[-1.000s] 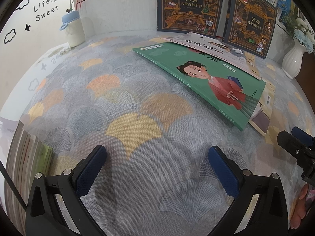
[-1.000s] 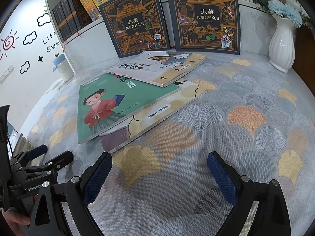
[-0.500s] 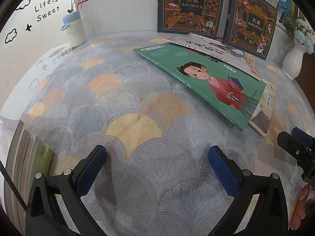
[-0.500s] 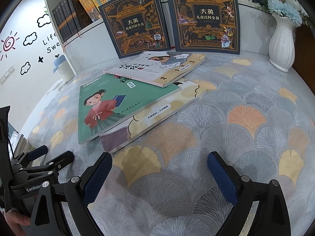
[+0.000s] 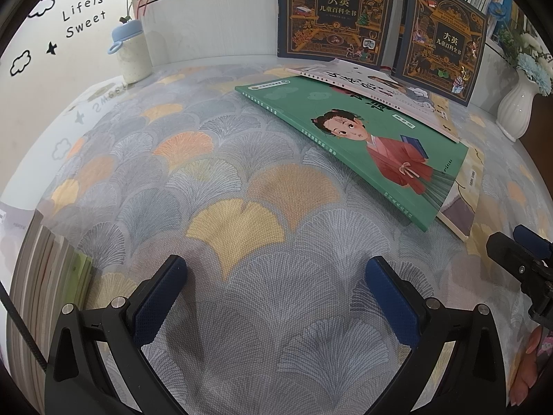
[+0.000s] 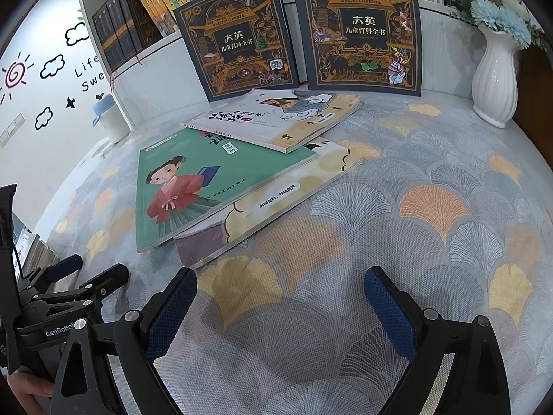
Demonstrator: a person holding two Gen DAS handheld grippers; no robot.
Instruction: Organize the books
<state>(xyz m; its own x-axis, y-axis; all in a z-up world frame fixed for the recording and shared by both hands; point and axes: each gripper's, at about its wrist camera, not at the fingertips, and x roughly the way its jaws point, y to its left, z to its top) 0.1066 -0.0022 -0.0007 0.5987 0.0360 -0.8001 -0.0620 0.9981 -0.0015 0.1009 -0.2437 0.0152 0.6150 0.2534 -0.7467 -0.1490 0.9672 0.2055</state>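
Three books lie overlapped on the patterned tablecloth (image 6: pixel 432 207): a green book (image 6: pixel 207 180) (image 5: pixel 363 145) with a girl in red, a white book (image 6: pixel 276 117) (image 5: pixel 390 93) partly on top of it, and a yellow-and-purple book (image 6: pixel 276 204) (image 5: pixel 461 207) underneath. Two dark encyclopedia volumes (image 6: pixel 238 38) (image 6: pixel 363 31) lean upright against the shelf behind. My left gripper (image 5: pixel 276 276) is open and empty, low over the cloth left of the books. My right gripper (image 6: pixel 280 283) is open and empty just in front of the yellow-and-purple book.
A white vase (image 6: pixel 494 72) with blue flowers stands at the back right. A pale bottle (image 5: pixel 131 52) with a blue lid stands at the back left. A stack of books (image 5: pixel 45 276) lies at the left edge. Shelves of books (image 6: pixel 166 3) run behind.
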